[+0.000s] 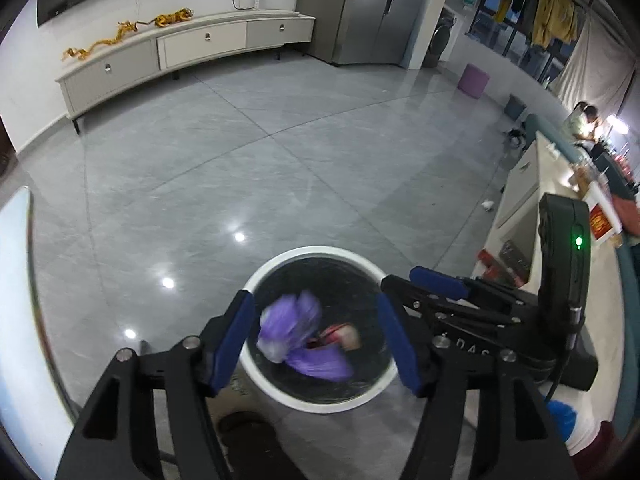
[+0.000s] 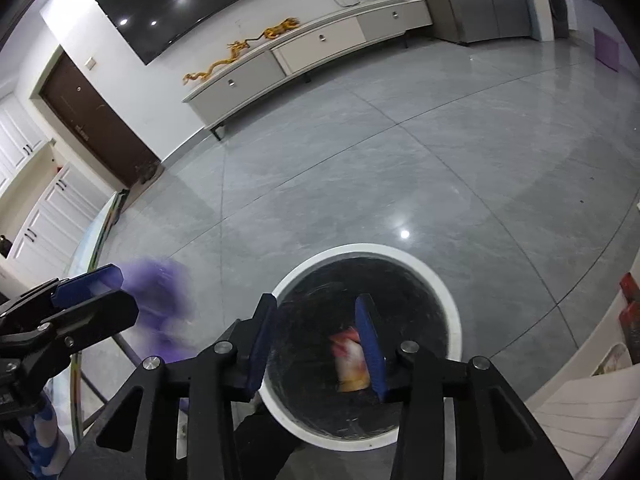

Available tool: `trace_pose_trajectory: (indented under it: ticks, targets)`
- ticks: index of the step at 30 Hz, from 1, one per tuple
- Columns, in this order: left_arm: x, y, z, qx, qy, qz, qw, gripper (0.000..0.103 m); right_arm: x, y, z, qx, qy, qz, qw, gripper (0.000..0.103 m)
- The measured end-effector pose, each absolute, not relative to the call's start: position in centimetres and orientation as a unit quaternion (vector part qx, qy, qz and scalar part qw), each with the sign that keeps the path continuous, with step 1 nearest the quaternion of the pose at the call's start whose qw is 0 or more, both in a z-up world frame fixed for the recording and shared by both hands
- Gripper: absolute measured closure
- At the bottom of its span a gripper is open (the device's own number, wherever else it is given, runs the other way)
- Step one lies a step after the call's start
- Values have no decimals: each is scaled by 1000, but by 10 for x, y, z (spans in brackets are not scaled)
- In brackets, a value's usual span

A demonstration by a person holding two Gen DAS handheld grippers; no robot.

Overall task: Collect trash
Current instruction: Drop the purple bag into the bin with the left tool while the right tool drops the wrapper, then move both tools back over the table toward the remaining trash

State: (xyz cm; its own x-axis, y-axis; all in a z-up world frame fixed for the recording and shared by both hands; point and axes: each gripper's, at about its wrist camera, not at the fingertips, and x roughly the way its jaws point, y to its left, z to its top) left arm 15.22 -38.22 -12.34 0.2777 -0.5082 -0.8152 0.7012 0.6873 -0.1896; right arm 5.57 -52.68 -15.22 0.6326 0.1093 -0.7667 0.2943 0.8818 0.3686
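A white-rimmed round trash bin with a black liner stands on the floor below both grippers; it also shows in the right wrist view. My left gripper is open above the bin, and a blurred purple wrapper is in the air between its fingers and the bin. A red and yellow wrapper is blurred over the bin's inside; it also shows in the right wrist view. My right gripper is open above the bin. The purple wrapper appears blurred by the left gripper.
A low white table with boxes stands at the right. A glass-topped table edge is at the left. A long TV cabinet lines the far wall. A small white scrap lies on the grey tiled floor.
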Motion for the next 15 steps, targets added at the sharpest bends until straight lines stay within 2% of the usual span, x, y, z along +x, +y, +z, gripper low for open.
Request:
trace_pose_trajectory:
  ticks: [7, 15]
  targets:
    - [144, -340, -91, 72, 431, -368, 821, 40, 46, -513, -121, 212, 404, -46, 888, 63]
    - [120, -214, -53, 47, 394, -299, 868, 40, 47, -433, -74, 164, 386, 45, 907, 63]
